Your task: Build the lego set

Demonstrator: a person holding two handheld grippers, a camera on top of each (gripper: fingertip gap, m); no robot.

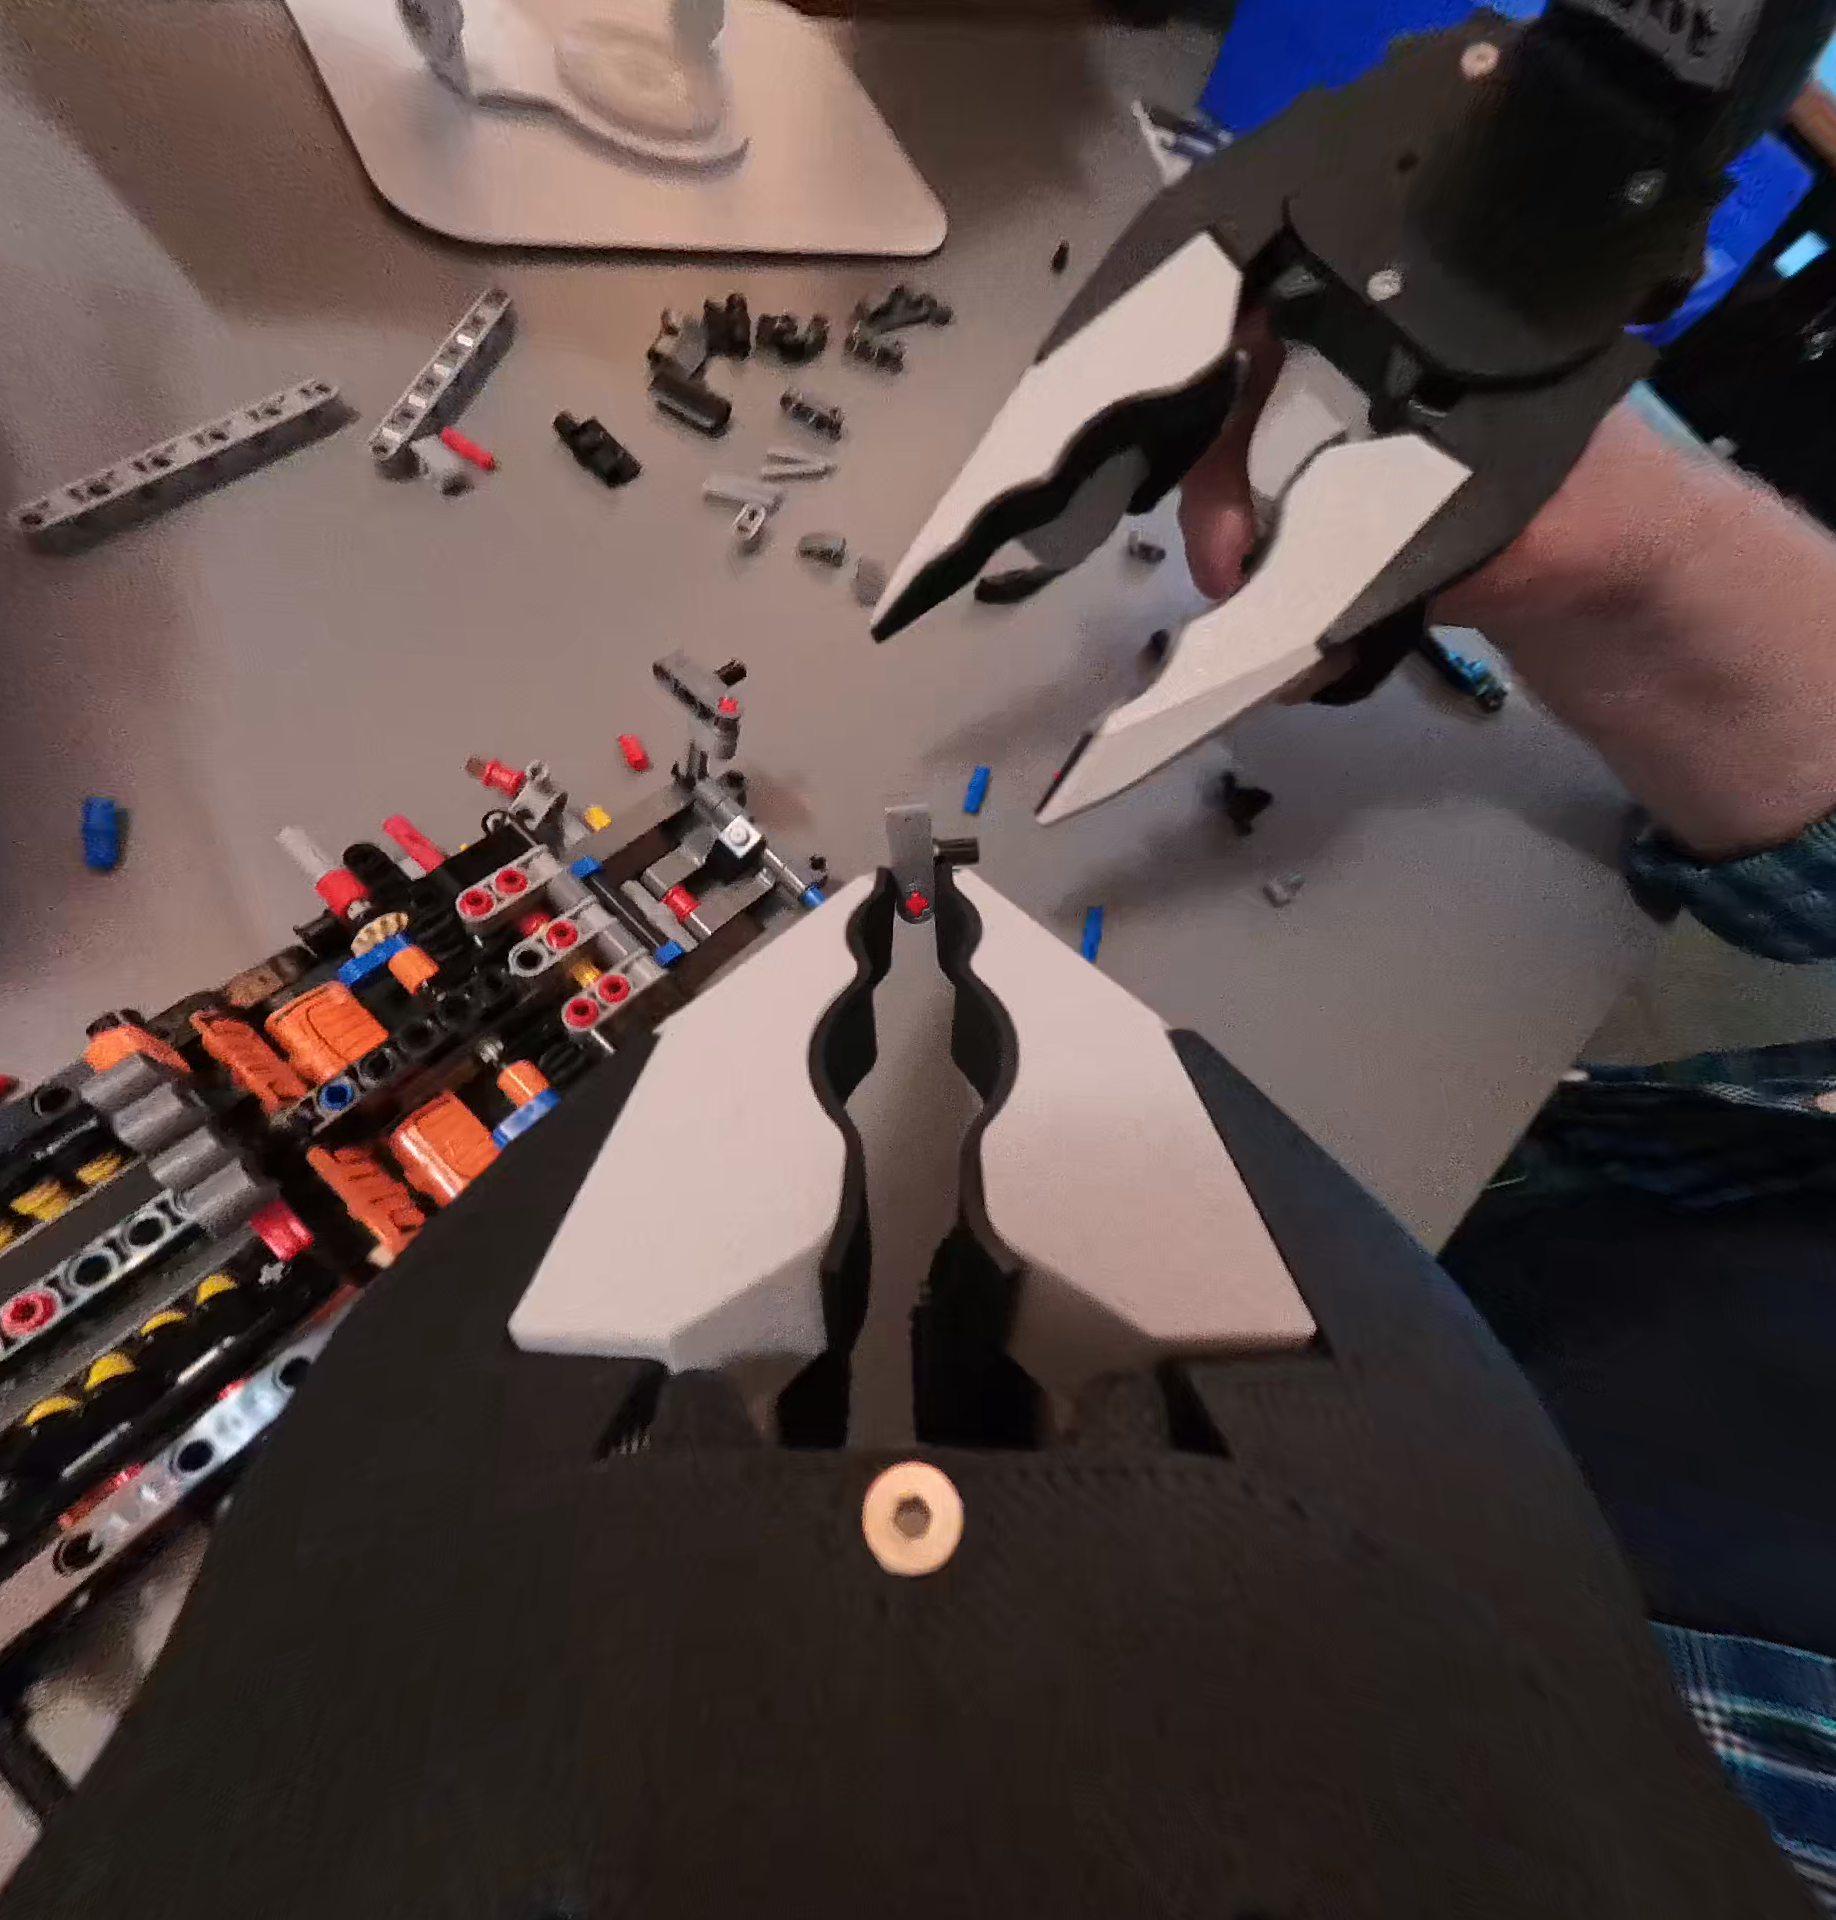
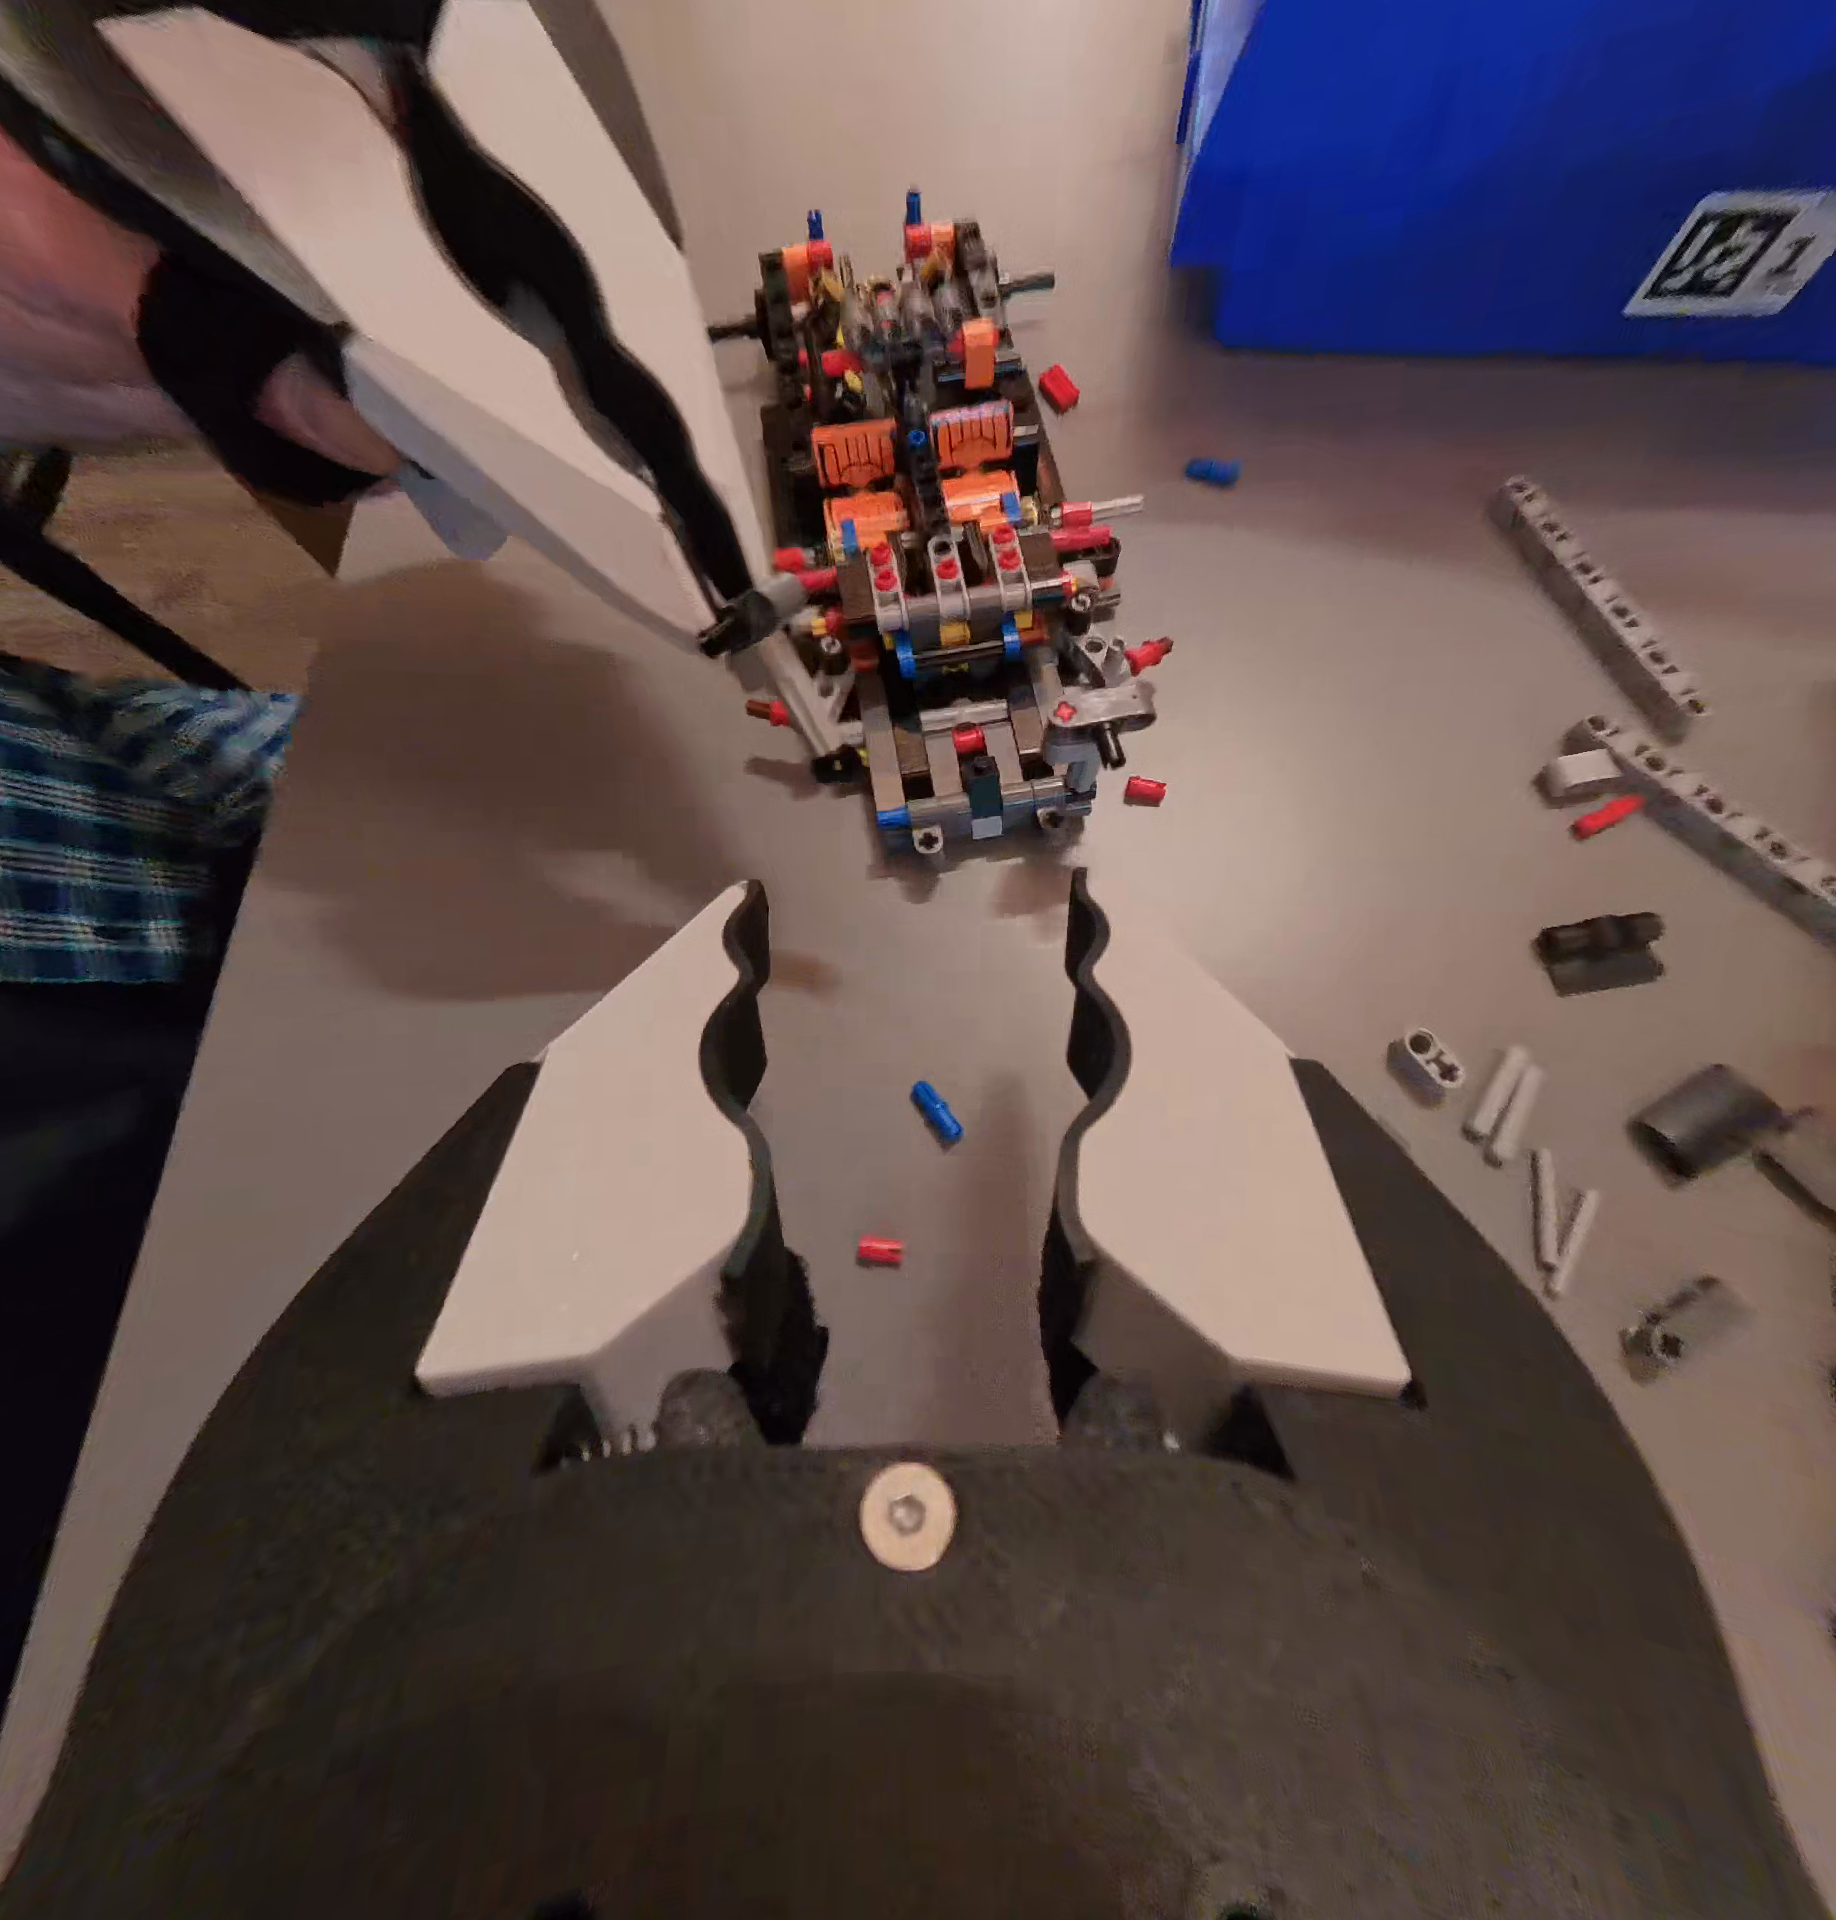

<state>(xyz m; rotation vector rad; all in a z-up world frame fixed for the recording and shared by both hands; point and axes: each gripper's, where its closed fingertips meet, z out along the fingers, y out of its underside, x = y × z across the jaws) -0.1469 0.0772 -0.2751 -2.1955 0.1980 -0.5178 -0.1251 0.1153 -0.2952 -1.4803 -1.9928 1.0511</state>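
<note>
The partly built lego model (image 1: 374,1039), black and grey with orange, red and blue parts, lies on the table left of my left gripper (image 1: 916,885). The left gripper is shut on a small grey connector (image 1: 907,836) with a red axle end and a black pin. In the right wrist view the left gripper (image 2: 732,627) holds this connector (image 2: 776,600) against the model's (image 2: 945,540) left side. My right gripper (image 2: 916,883) is open and empty, just short of the model's near end. It also shows in the left wrist view (image 1: 961,727), hovering open.
A blue pin (image 2: 935,1110) and a red pin (image 2: 879,1250) lie between the right gripper's fingers. Long grey beams (image 2: 1600,613) (image 1: 181,462), black parts (image 1: 789,343) and small grey pieces (image 2: 1506,1107) lie scattered. A blue bin (image 2: 1516,166) stands behind. A person's arm (image 1: 1672,665) reaches in. The left gripper's tips are roughly 6 cm from the right gripper's.
</note>
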